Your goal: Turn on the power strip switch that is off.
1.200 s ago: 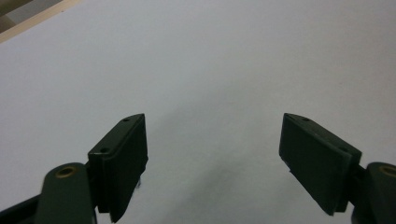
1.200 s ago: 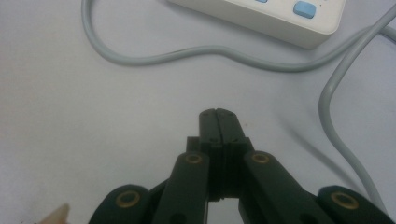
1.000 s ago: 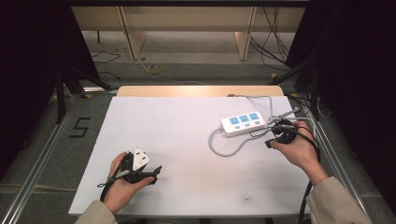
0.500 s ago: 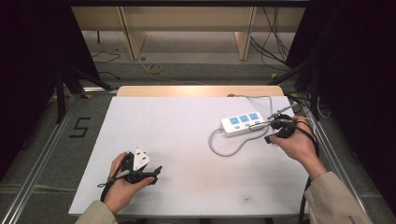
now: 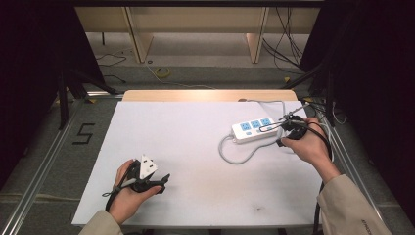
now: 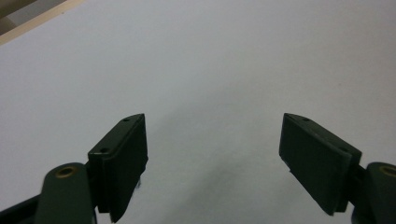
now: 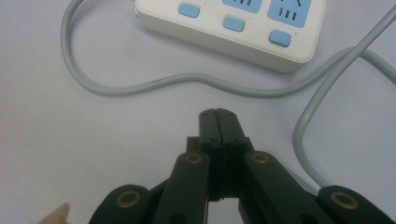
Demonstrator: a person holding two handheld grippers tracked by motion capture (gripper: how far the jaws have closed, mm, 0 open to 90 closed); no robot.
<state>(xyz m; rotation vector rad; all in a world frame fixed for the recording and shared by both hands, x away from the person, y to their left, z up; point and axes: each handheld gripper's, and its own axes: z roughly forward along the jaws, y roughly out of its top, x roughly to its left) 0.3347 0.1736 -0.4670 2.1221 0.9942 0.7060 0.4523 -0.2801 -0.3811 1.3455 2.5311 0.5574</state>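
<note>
Now we hold our right gripper (image 7: 217,114) low, jaws pressed together, just short of the strip (image 7: 243,28); our left gripper (image 6: 215,154) gapes wide.

We see a white power strip (image 5: 252,129) with three blue sockets and blue buttons, trailing a light grey cord (image 5: 235,157), near the right edge of a white table (image 5: 186,147). A pale wood strip runs along the table's far edge. Both grippers, the left (image 6: 215,154) and the right (image 7: 218,122), have black jaws with brass-coloured rivets. The left one carries a white block on top. The sleeves are beige. A black "5" (image 5: 83,133) marks the grey floor.
</note>
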